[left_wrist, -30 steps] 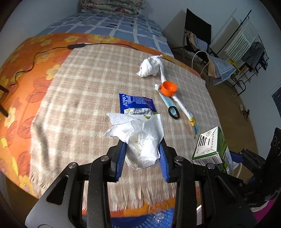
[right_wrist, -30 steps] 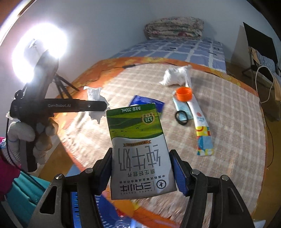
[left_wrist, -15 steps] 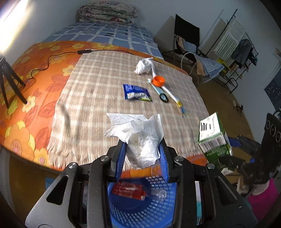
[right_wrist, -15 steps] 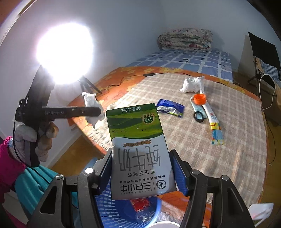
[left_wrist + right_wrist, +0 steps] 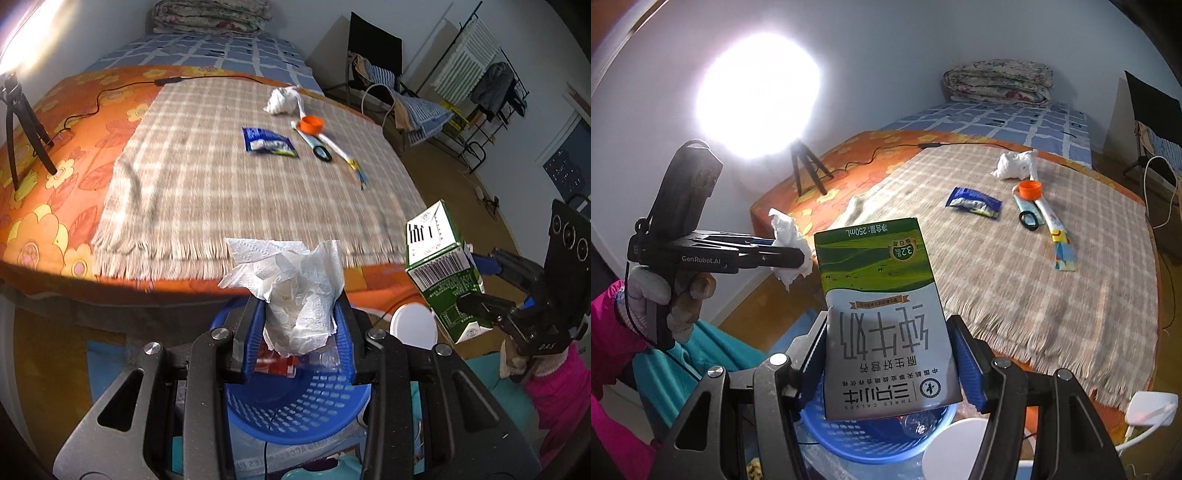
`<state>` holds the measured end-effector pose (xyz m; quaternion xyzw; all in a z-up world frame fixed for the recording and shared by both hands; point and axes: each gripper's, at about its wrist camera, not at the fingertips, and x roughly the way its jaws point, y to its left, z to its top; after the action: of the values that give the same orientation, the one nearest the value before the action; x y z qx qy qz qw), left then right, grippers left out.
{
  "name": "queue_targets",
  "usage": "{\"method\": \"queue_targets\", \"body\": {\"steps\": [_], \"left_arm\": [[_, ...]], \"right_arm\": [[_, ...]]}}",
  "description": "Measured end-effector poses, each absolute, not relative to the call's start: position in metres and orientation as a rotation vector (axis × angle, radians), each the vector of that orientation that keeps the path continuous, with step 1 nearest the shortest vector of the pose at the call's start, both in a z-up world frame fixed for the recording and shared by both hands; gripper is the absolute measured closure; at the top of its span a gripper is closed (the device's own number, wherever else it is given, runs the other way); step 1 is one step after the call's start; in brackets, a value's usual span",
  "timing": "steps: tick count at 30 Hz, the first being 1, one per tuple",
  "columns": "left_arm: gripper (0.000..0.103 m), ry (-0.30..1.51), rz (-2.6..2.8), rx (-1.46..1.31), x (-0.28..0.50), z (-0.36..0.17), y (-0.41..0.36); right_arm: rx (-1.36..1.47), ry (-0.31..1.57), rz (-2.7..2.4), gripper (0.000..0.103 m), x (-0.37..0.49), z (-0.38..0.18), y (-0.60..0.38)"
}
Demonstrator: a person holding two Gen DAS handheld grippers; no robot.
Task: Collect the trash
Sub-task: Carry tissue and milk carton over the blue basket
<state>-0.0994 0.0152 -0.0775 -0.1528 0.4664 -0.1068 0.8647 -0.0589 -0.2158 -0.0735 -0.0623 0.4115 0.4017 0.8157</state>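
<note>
My left gripper is shut on a crumpled white tissue, which hangs above the blue perforated basket on the floor at the bed's foot. A green and white milk carton is clamped in my right gripper, also over the basket. From the left wrist view the carton hangs to the right of the basket. On the checked blanket behind lie a blue wrapper, a white tissue wad, an orange cap, a black ring and a long striped wrapper.
The basket holds a red packet and clear plastic. A white round lid stands next to it. A tripod with a bright lamp stands at the bed's left side. A chair and a clothes rack are at the far right.
Both grippers drew back from over the blanket to past the bed's foot edge, carrying tissue and carton. The blue basket has come into view under them. Neither grip changed.
</note>
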Motion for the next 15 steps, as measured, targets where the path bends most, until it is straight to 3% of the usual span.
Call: {"method": "queue_targets", "body": {"steps": [15], "left_arm": [[0.069, 1.045, -0.229, -0.214, -0.117, -0.109, -0.008]], "right_arm": [[-0.206, 0.928, 0.841, 0.039, -0.078, -0.107, -0.217]]}}
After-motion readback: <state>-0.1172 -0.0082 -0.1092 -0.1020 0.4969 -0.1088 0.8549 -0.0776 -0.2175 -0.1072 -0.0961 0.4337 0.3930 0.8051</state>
